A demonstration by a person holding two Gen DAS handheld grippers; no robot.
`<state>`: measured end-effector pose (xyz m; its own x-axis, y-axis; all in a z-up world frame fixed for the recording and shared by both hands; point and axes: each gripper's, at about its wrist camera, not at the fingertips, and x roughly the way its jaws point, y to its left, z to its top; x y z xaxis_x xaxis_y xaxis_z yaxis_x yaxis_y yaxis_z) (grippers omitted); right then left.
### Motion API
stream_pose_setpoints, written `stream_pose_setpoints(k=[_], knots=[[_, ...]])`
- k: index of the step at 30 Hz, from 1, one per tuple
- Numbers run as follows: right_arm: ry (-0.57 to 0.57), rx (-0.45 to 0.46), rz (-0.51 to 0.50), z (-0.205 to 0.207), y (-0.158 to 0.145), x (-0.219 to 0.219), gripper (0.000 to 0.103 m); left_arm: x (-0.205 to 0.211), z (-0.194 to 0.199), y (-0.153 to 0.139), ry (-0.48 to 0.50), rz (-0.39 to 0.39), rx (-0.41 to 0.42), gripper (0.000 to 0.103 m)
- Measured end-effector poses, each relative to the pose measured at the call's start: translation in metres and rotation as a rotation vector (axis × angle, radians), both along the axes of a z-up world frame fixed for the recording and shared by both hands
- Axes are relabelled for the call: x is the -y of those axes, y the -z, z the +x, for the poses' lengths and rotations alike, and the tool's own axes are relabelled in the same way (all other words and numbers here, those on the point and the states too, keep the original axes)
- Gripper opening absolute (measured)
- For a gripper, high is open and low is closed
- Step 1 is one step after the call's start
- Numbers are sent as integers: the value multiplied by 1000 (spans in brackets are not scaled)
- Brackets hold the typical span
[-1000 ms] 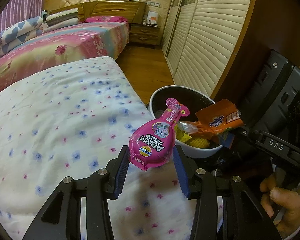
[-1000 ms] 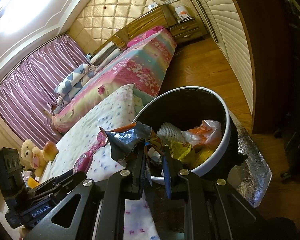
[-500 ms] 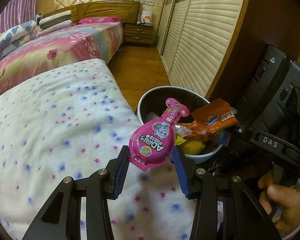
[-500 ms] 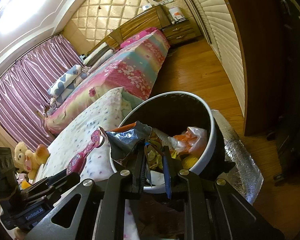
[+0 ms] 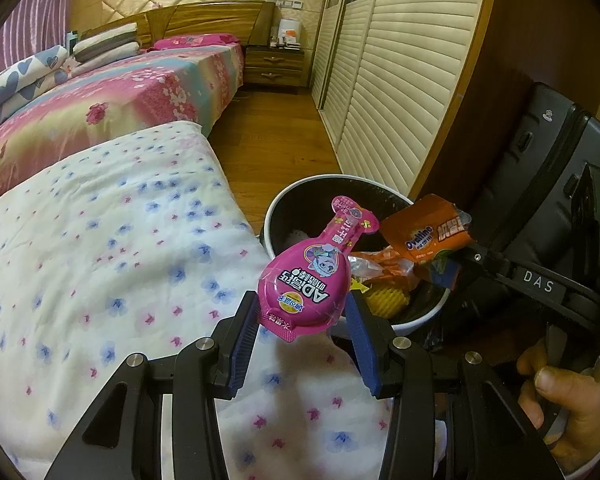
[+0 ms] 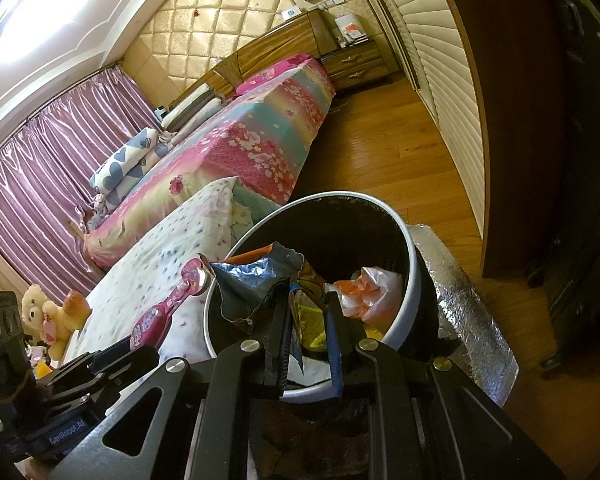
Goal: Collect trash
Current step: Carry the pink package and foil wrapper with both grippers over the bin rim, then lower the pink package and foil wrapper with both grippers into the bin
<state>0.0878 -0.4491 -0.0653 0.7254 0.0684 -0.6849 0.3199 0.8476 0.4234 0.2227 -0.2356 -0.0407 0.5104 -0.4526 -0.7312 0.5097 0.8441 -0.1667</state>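
Note:
My left gripper point(image 5: 302, 312) is shut on a pink bottle-shaped drink pouch point(image 5: 310, 280) and holds it above the flowered quilt, just left of the white trash bin point(image 5: 424, 316). The pouch also shows in the right wrist view point(image 6: 168, 308). My right gripper point(image 6: 306, 312) is shut on an orange Ovaltine wrapper point(image 5: 428, 236), silver inside point(image 6: 252, 280), and holds it over the bin's rim point(image 6: 404, 320). The bin has a black liner and holds yellow and orange trash point(image 6: 364, 292).
The flowered quilt point(image 5: 100, 260) lies left of the bin. A pink bed point(image 5: 120, 96) stands beyond it. A louvred wardrobe point(image 5: 400, 92) runs along the right. A silver foil sheet point(image 6: 468, 304) lies beside the bin. A teddy bear point(image 6: 48, 312) sits far left.
Both grippers have moved nearer to the bin, still holding their trash. The wrapper now hangs over the bin's opening and the pouch is close to its rim.

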Motion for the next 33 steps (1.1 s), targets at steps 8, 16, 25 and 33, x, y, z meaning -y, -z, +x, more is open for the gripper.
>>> stream_pose_setpoints(k=[8,16,25,33], knots=[[-2,-6,-10,6,-1,4,16,5,3,0,1,5,1,43],[-3,-18,-21,16,-1,9,16,16,10,1,7,16,-3,43],[-4,-27,-32,20,-1,14,16,21,15,3,8,20,-5,43],[-5,-30,-35,21,0,15,16,25,16,2,9,23,-2,43]])
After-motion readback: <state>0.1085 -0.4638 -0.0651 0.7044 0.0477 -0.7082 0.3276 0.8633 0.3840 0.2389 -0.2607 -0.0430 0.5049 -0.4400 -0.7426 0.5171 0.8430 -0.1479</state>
